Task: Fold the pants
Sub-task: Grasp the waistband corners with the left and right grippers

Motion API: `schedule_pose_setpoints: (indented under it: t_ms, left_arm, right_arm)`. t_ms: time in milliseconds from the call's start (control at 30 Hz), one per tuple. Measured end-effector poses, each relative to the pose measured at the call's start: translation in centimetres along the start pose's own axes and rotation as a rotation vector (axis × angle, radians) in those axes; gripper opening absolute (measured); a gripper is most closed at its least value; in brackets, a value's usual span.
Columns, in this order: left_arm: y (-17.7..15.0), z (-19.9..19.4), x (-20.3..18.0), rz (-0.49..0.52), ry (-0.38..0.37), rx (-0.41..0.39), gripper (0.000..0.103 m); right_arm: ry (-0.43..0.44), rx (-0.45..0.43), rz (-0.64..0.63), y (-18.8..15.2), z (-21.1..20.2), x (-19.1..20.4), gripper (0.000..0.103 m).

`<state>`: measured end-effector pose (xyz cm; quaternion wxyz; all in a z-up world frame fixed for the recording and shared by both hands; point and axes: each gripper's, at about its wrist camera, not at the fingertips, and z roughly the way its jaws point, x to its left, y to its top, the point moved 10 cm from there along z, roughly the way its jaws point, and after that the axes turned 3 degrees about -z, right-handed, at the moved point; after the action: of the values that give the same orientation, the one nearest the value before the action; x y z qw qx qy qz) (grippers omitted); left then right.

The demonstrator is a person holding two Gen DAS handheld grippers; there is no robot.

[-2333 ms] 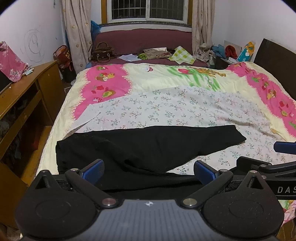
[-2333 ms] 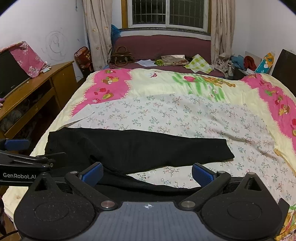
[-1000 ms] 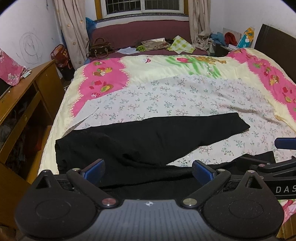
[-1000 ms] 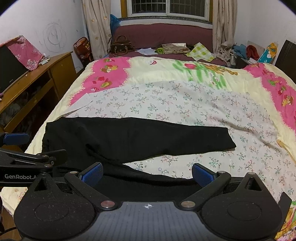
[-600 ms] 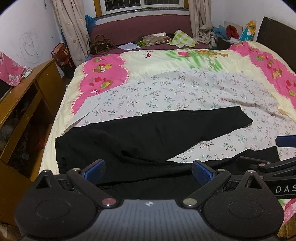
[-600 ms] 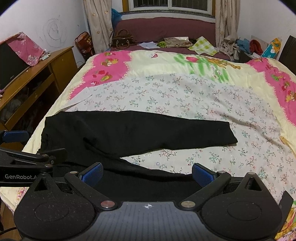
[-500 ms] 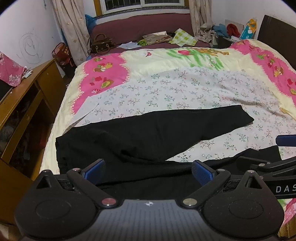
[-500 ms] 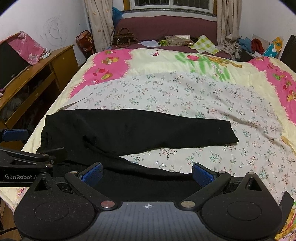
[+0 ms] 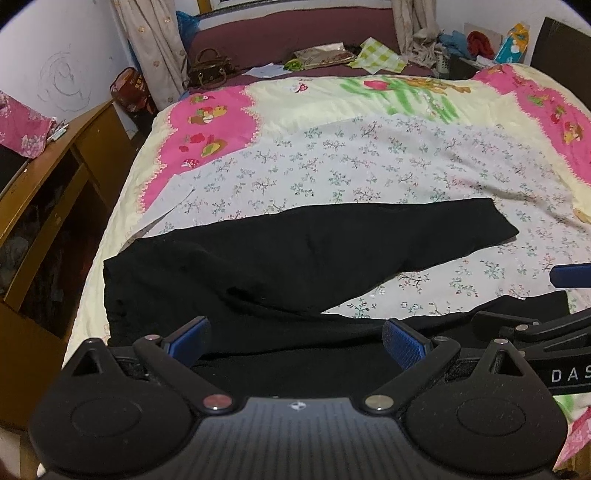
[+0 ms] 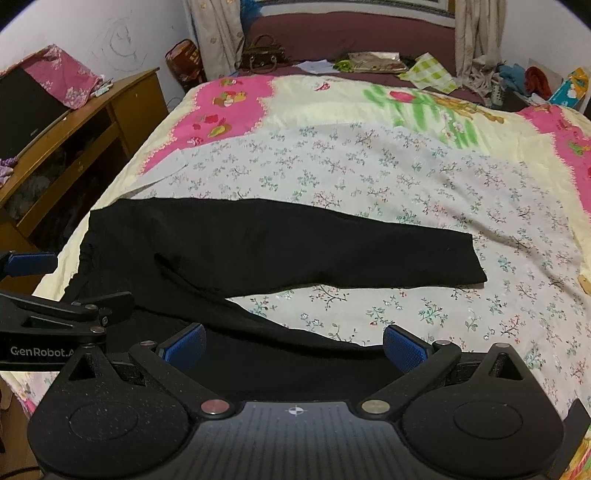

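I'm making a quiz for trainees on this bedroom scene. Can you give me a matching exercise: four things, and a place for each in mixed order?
Things:
1. black pants
2. brown handbag
3. wooden cabinet
4. green checked cloth

Places:
A. left of the bed
B. spread across the floral sheet
C. far ledge, right part
D. far ledge, near the left curtain

Pairs: 1-B, 2-D, 3-A, 4-C

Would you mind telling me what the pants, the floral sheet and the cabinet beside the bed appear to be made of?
Pants: soft, matte black fabric, probably a knit; it lies limp with no sheen. Floral sheet: thin woven cloth, likely cotton; printed sprigs and shallow wrinkles. Cabinet: wood or wood veneer with an orange-brown semi-gloss finish; which one cannot be told.
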<state>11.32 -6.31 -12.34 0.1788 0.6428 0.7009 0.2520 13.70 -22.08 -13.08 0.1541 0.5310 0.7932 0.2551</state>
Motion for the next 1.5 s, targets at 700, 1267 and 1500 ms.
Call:
schedule_pose_setpoints:
  t_ms: [700, 1267, 1500]
  left_arm:
    - [1.6, 8.9, 1.4, 0.042, -0.063, 0.112, 0.103]
    - [8.4, 19.4, 5.0, 0.177, -0.139, 0.073, 0.103]
    - [10.6, 24.6, 6.6, 0.361, -0.176, 0.027, 0.103]
  right_arm:
    - [-0.010, 0.120, -0.043, 2.0, 7.6, 0.4, 0.090]
    - [0.001, 0.069, -0.277, 10.3, 17.1, 2.3, 0.088]
    - [0.050, 0.078, -0.471, 13.9, 22.7, 0.8, 0.084]
